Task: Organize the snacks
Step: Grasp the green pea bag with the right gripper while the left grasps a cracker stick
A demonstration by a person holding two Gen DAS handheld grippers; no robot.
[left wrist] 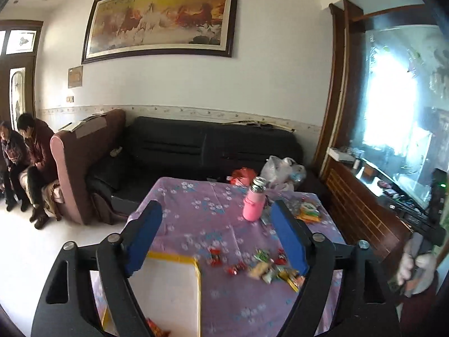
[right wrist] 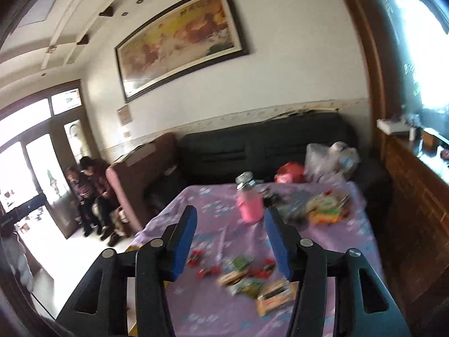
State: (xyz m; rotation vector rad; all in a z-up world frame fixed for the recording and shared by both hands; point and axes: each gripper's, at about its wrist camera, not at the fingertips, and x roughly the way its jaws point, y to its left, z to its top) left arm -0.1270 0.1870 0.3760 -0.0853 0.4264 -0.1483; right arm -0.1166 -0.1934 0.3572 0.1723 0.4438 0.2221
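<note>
Left gripper (left wrist: 216, 241) raised above the purple floral tablecloth (left wrist: 202, 219), blue-padded jaws wide apart, holding nothing. Right gripper (right wrist: 230, 241) likewise spread and empty. Small snack packets (left wrist: 263, 265) scattered on the cloth just right of a white tray with yellow rim (left wrist: 179, 257). Further back, a pink bottle (left wrist: 254, 203) standing upright, larger snack bags (left wrist: 307, 212) beside it.

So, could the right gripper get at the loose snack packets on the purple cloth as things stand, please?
Probably yes: the right gripper is open and empty above the snack packets, with nothing between them; the pink bottle stands farther back.
</note>
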